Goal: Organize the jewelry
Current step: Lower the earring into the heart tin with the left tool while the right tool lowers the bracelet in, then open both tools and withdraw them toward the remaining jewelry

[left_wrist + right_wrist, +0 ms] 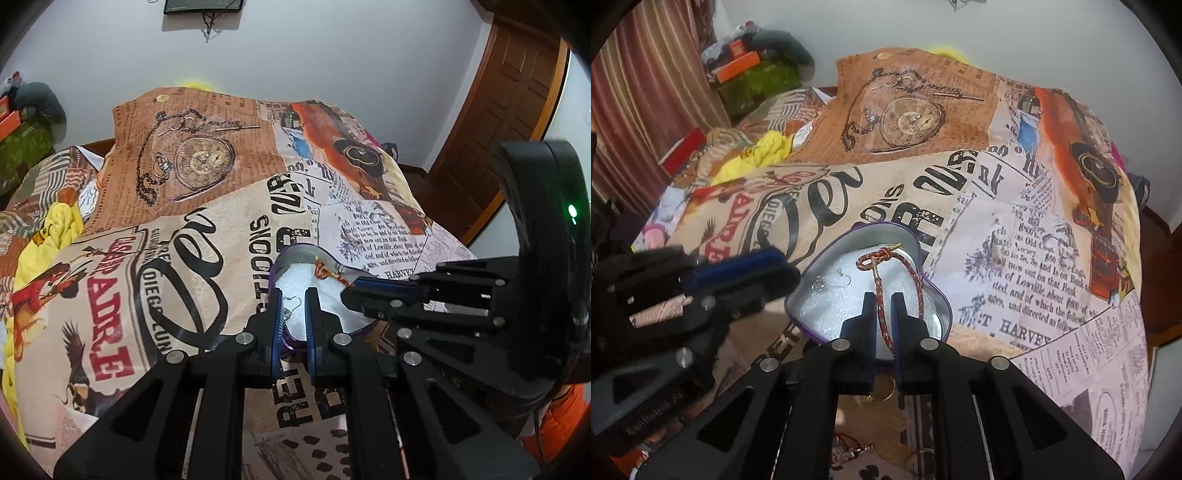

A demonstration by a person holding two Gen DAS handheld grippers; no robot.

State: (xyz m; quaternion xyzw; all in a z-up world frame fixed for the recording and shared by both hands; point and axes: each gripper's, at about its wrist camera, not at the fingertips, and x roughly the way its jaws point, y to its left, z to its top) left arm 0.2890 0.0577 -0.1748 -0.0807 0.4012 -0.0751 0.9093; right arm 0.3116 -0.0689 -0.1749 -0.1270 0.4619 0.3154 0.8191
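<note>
A heart-shaped purple tin with white foam lining lies on the printed bedspread; it also shows in the left wrist view. My right gripper is shut on a red-and-gold braided cord bracelet, whose looped end lies in the tin. The bracelet's end shows in the left wrist view. A small silver hook earring lies on the foam, also seen in the left wrist view. My left gripper is open over the tin's near rim, astride the earring, holding nothing.
The newspaper-print bedspread covers the whole surface. A gold ring and more jewelry lie below my right gripper. Yellow cloth, boxes and a curtain are at left. A wooden door stands at right.
</note>
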